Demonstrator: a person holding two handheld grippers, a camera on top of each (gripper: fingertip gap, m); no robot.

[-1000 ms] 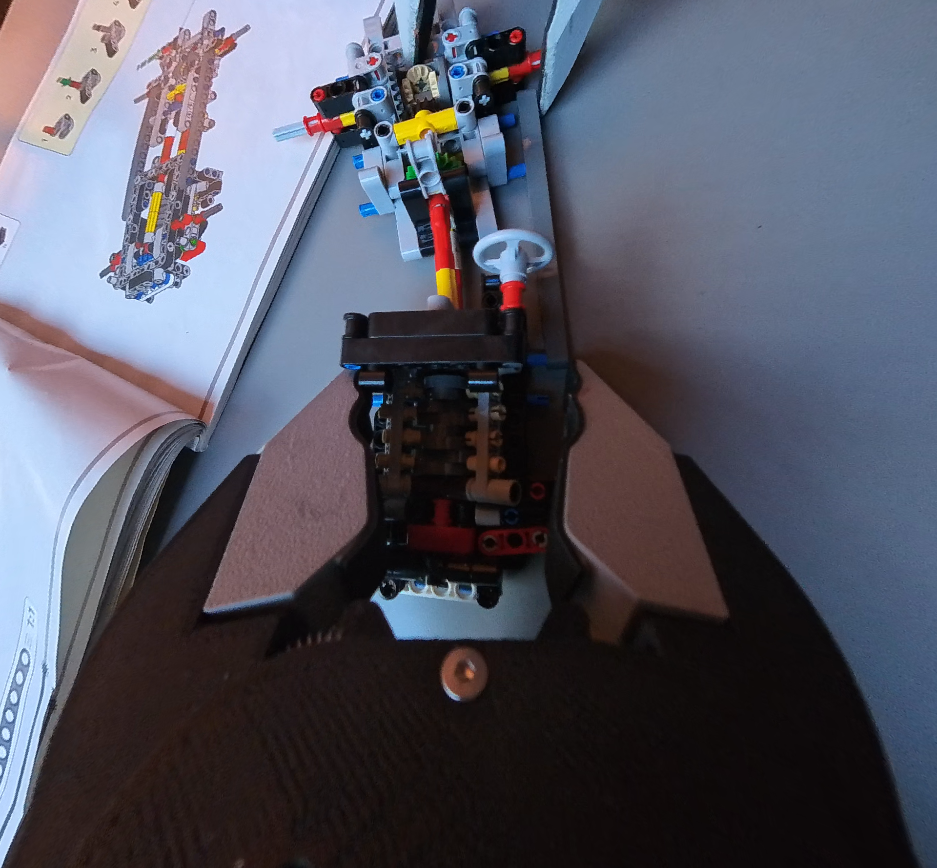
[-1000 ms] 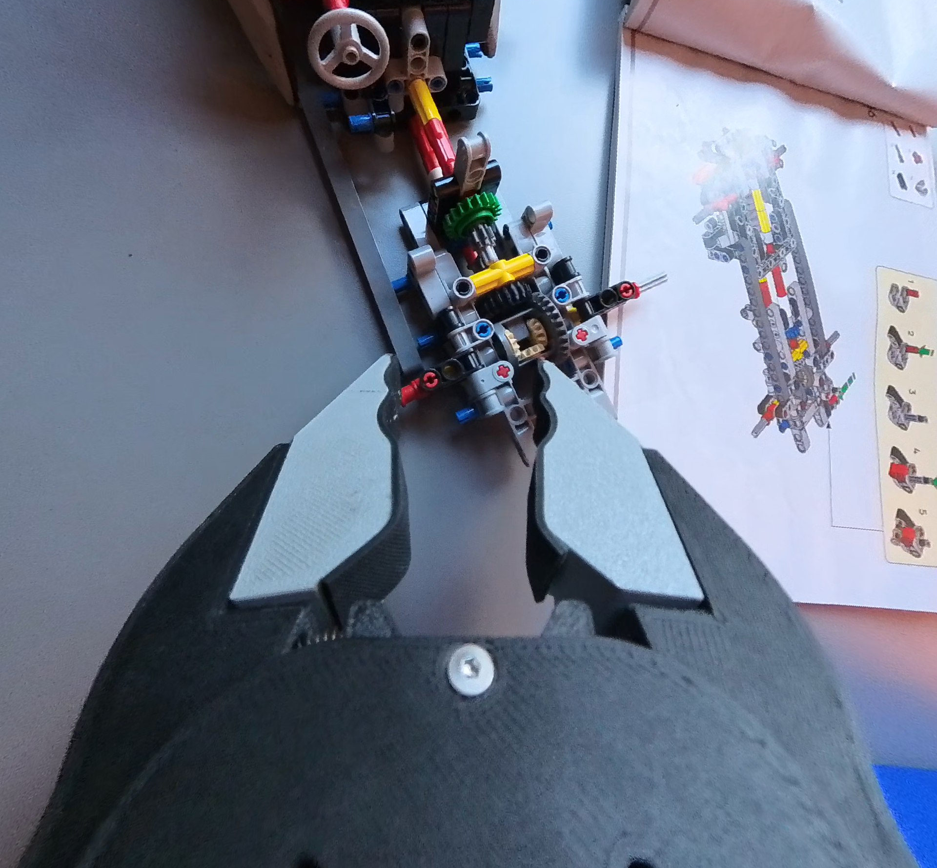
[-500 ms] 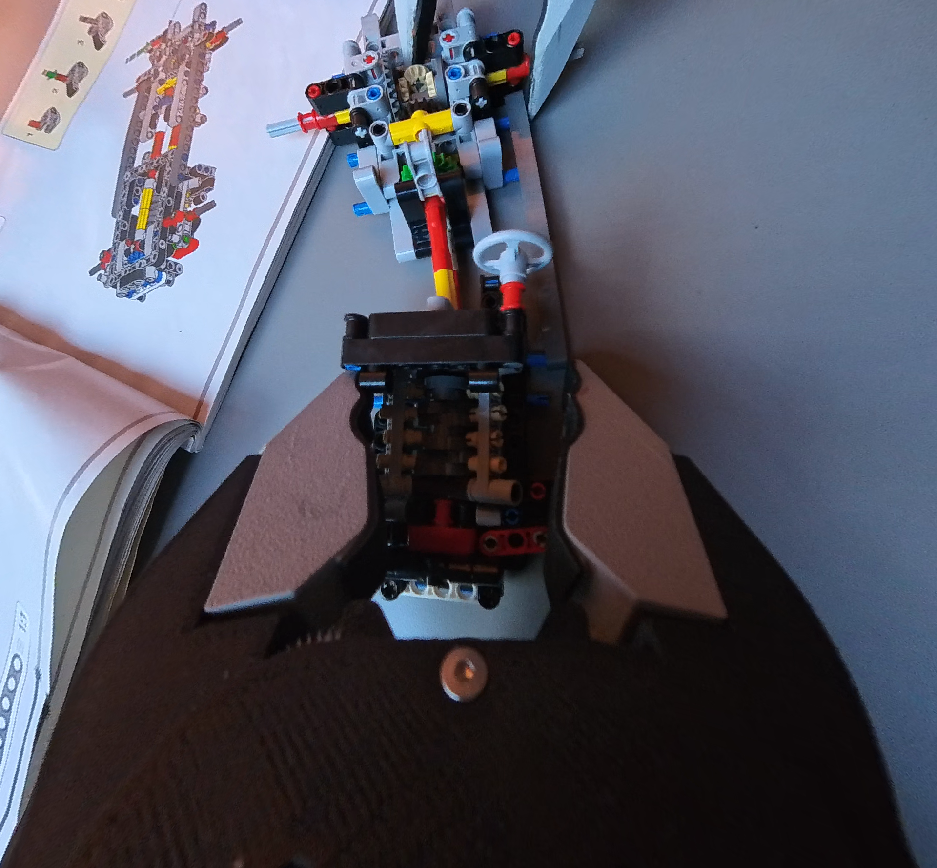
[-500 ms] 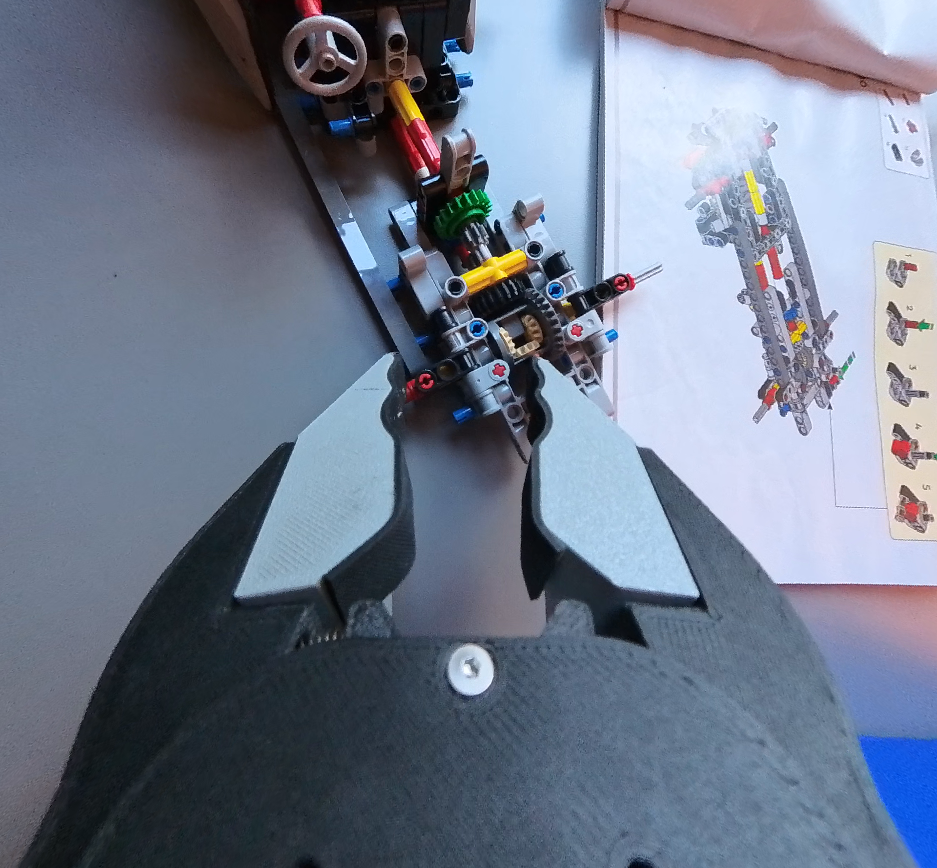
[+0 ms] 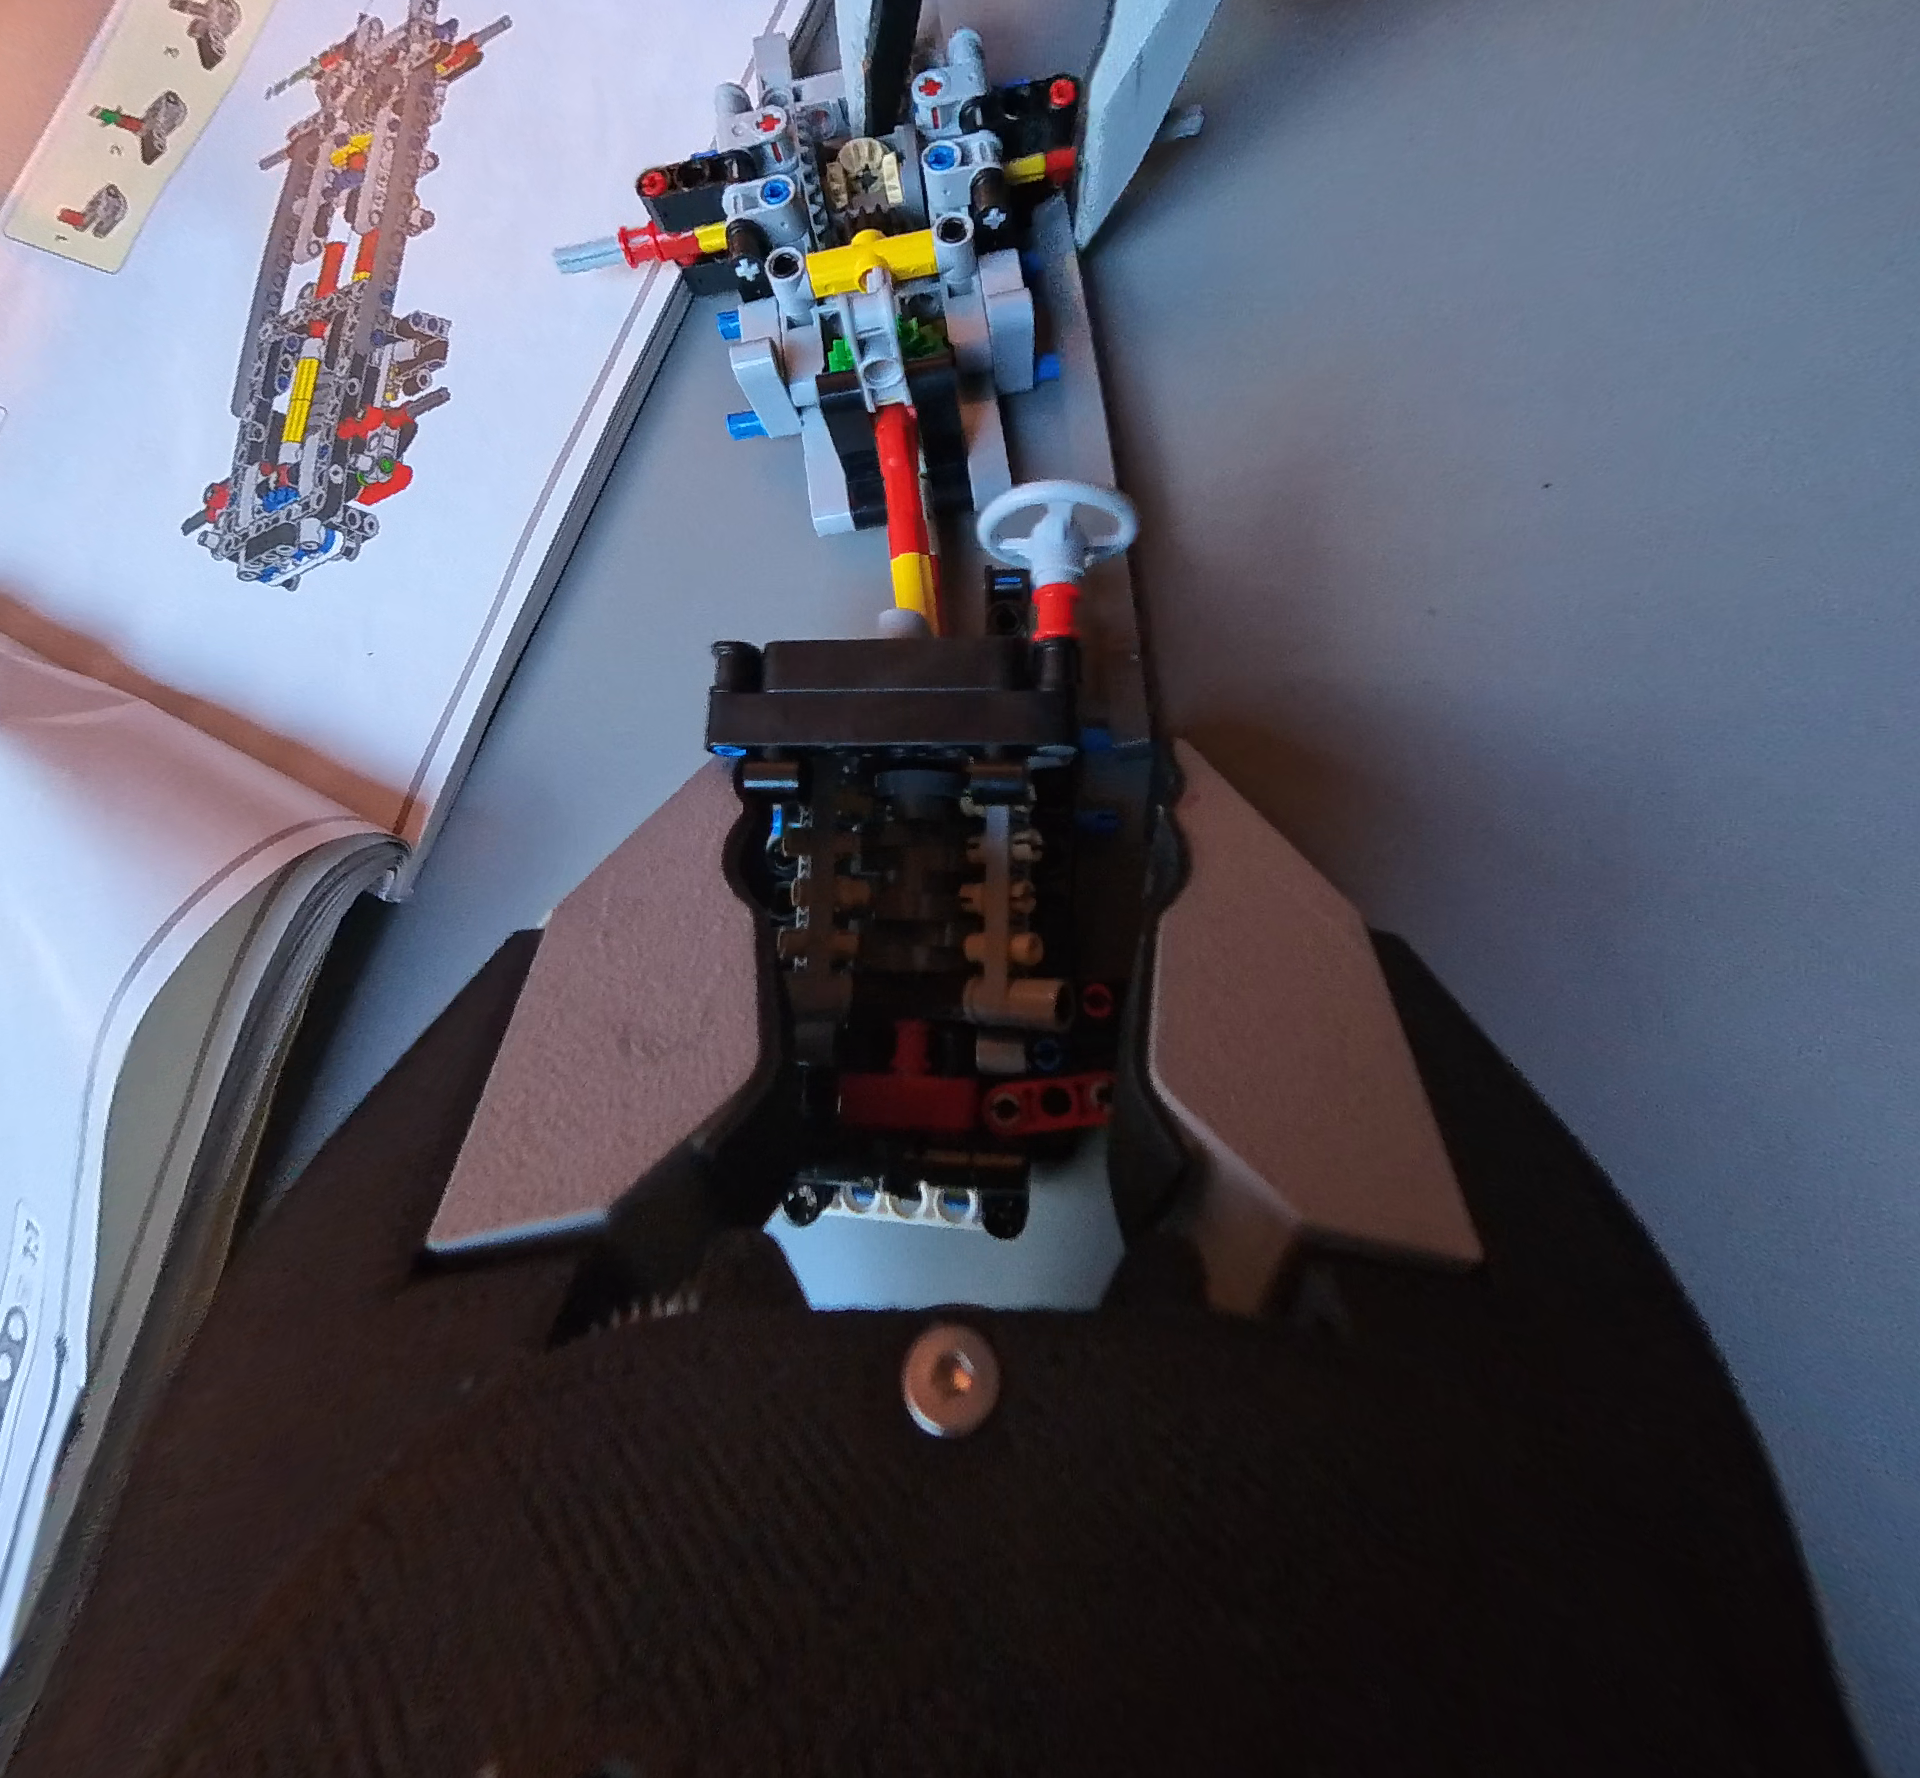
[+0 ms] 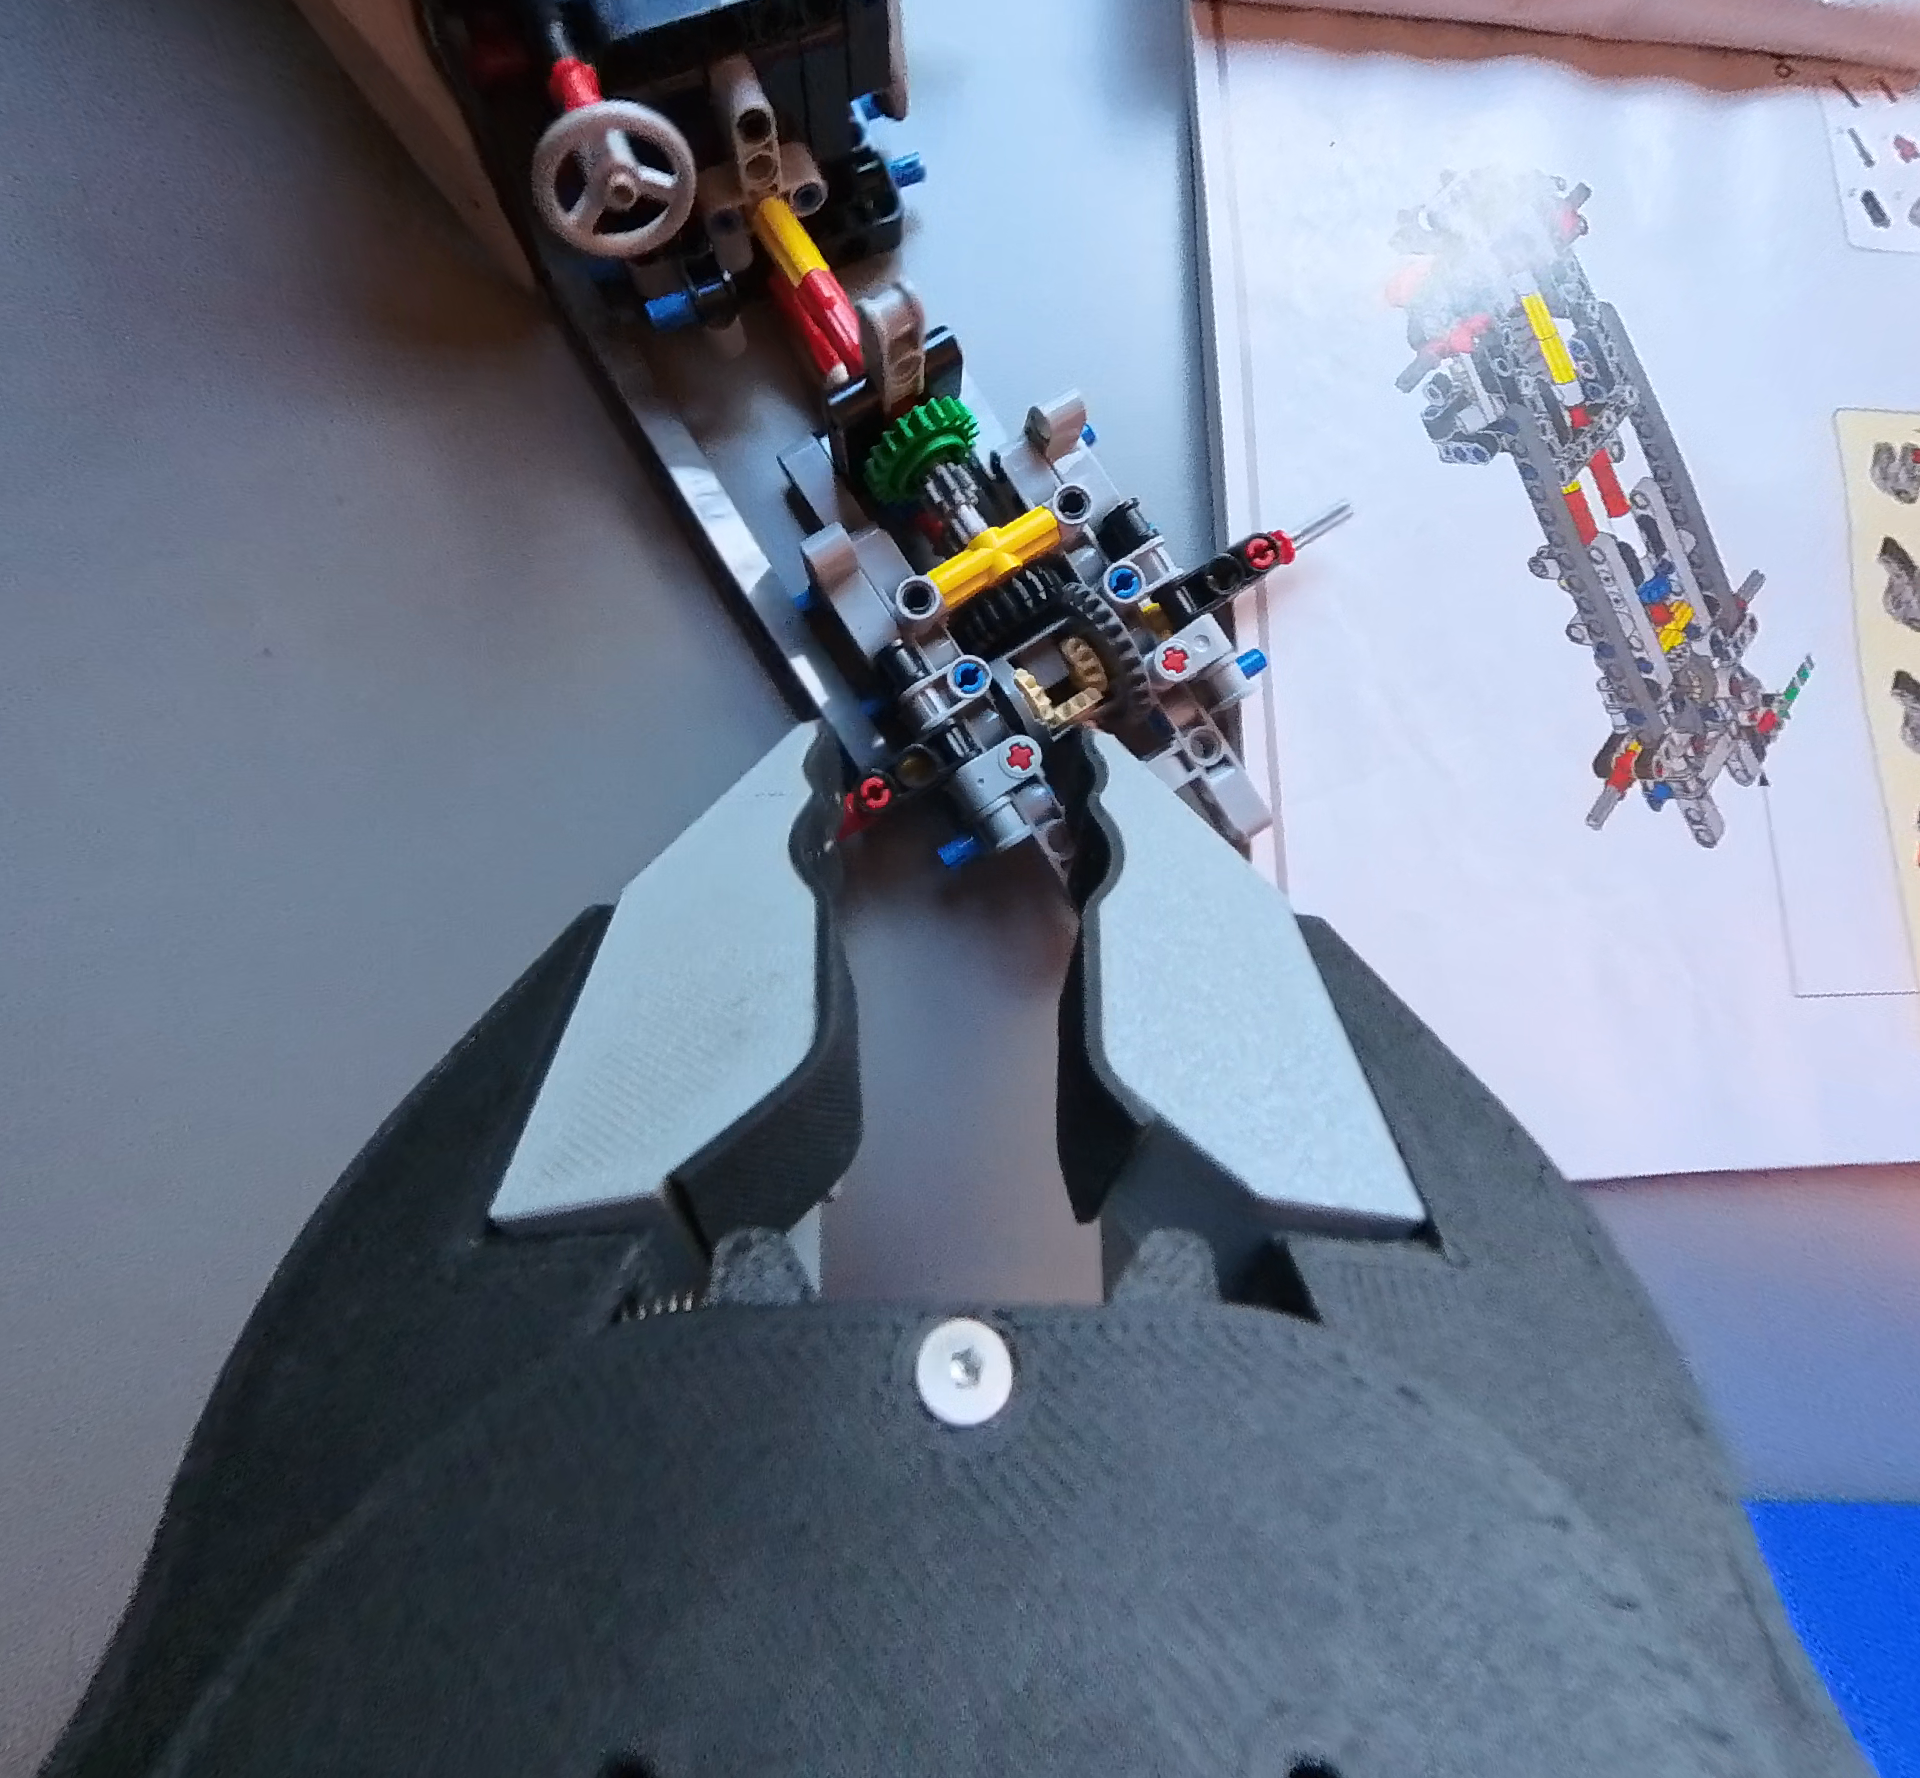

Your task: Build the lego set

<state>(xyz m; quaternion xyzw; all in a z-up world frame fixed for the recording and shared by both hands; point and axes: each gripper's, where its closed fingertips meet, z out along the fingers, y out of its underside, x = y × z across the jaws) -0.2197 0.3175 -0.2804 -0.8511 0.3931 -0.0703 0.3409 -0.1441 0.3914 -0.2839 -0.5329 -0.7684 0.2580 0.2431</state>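
Tongs grip both ends of a long multicoloured plastic-brick vehicle chassis (image 5: 883, 294) lying on the grey counter (image 5: 1558, 585), beside an open white instruction booklet (image 5: 208, 378) at the left of the left wrist view. The left tongs (image 5: 951, 855) reach up from the bottom of the frame, set wide and pinching the black engine block just below the white steering wheel (image 5: 1057, 523). The right tongs (image 6: 951, 793) face them from the far end, narrower, with fingertips (image 6: 1117, 824) against the grey axle beams.

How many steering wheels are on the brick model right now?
1: the pale steering wheel on a red post just ahead of the left gripper, beside the red-yellow axle. Others may be hidden.
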